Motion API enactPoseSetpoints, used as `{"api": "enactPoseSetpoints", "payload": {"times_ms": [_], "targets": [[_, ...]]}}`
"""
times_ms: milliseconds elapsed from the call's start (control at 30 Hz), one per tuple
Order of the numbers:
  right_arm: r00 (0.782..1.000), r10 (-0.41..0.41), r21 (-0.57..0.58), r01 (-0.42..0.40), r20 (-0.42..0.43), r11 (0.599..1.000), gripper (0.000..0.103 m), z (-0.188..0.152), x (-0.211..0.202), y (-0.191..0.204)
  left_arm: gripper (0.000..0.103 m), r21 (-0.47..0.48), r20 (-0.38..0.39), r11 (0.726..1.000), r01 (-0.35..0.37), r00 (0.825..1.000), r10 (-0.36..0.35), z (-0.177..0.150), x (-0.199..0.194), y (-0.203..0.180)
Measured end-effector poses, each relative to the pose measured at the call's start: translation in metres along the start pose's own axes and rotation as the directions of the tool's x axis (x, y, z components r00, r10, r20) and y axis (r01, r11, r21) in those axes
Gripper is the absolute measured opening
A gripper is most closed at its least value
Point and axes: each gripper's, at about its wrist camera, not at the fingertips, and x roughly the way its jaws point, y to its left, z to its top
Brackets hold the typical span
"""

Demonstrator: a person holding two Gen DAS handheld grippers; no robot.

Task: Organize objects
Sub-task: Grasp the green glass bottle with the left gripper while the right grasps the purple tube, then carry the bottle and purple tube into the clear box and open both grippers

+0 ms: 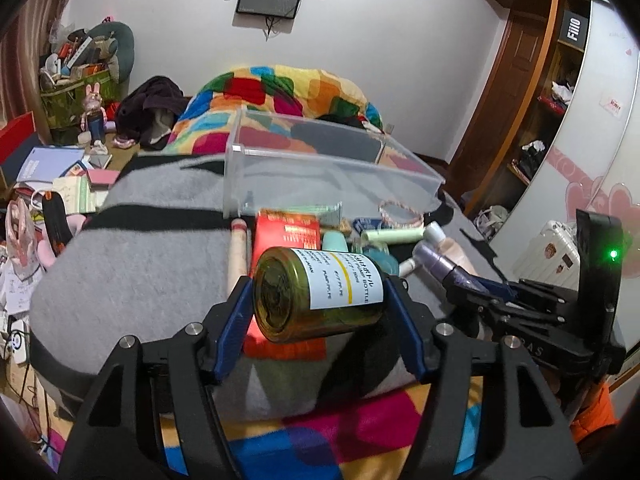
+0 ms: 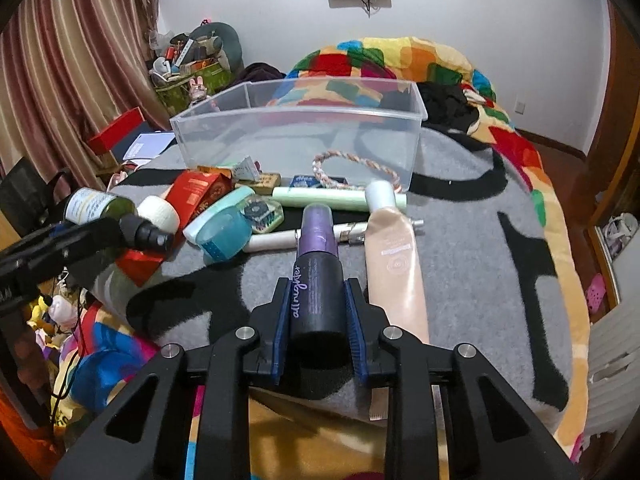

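My left gripper (image 1: pixel 318 300) is shut on an amber pump bottle (image 1: pixel 312 294) with a white label, held sideways above the grey blanket; it also shows in the right wrist view (image 2: pixel 98 206). My right gripper (image 2: pixel 318 312) is shut on a purple-and-black spray bottle (image 2: pixel 316 276) marked "all nighter", seen from the left wrist view too (image 1: pixel 444 266). A clear plastic bin (image 2: pixel 296 140) stands on the bed beyond both grippers, with a braided ring (image 2: pixel 356 166) by its front wall. Loose toiletries lie between grippers and bin.
On the blanket lie a red box (image 2: pixel 198 194), a teal case (image 2: pixel 222 232), a pale green tube (image 2: pixel 340 200), a beige tube (image 2: pixel 396 264) and a white pen-like stick (image 2: pixel 276 240). A colourful quilt (image 2: pixel 400 64) sits behind; cluttered floor lies left.
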Motion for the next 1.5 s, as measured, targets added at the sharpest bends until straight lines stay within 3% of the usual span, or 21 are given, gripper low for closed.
{"api": "enactPoseSetpoints", "payload": {"times_ms": [400,900,1133,1500], "targets": [[0.994,0.046,0.015,-0.048,0.099,0.999,0.023,0.037,-0.022,0.000,0.064,0.033,0.076,0.999,-0.026,0.997,0.024,0.041,0.000,0.001],[0.978,0.023,0.017,-0.027,0.208,0.999,0.023,0.103,-0.019,-0.013,0.064,0.002,0.101,0.999,-0.051,0.994,0.050,0.098,0.031,0.018],[0.986,0.023,0.005,-0.024,0.168,1.000,0.024,0.133,0.019,-0.016,0.064,0.015,0.035,0.995,-0.104,0.994,0.103,0.120,0.071,0.022],[0.999,0.047,0.007,-0.047,0.002,0.999,0.023,0.146,0.085,-0.024,0.064,0.078,-0.099,0.991,-0.104,0.989,0.112,0.128,0.121,0.016]]}}
